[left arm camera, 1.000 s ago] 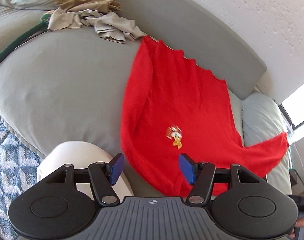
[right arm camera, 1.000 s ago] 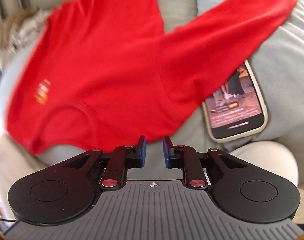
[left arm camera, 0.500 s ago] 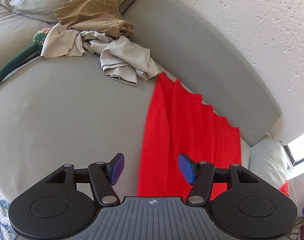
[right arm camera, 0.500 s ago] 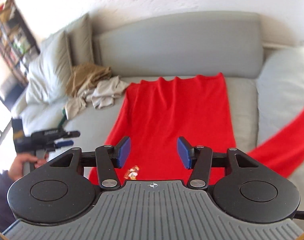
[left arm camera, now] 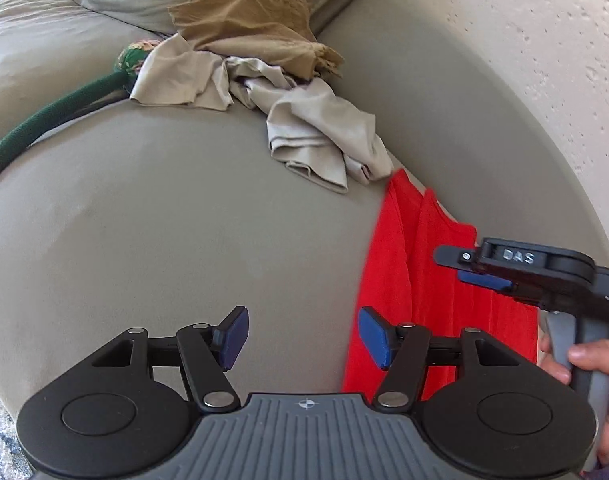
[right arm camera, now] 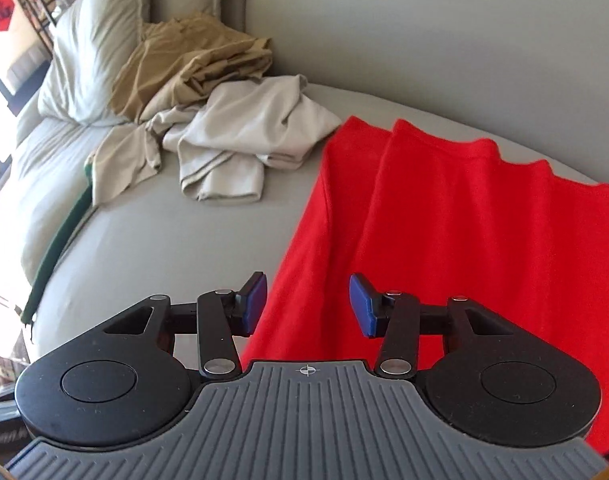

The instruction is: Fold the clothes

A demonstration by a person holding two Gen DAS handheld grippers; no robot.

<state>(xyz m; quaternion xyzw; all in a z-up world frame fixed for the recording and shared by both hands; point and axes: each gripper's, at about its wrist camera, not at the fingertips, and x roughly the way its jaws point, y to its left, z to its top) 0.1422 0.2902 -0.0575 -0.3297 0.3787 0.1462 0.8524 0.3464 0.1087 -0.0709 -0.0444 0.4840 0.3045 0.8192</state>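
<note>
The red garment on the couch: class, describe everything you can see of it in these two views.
The red garment is plain, soft-looking fabric lying spread on the grey couch seat, with long lengthwise creases and a wavy far edge near the backrest. Its far left corner lies beside the crumpled beige clothes. Its near part runs out of view. The open right gripper hovers above its left edge; neither gripper grips it.

The left gripper (left arm camera: 302, 334) is showing a black frame with two round discs, silver pivot screws and a ribbed grey plate bearing a small crosshair mark behind its blue-padded fingers (left arm camera: 374, 336). The right gripper (right arm camera: 306, 306) is wearing the same build, and its side, seen from the left wrist, is carrying raised letters "DAS".
</note>
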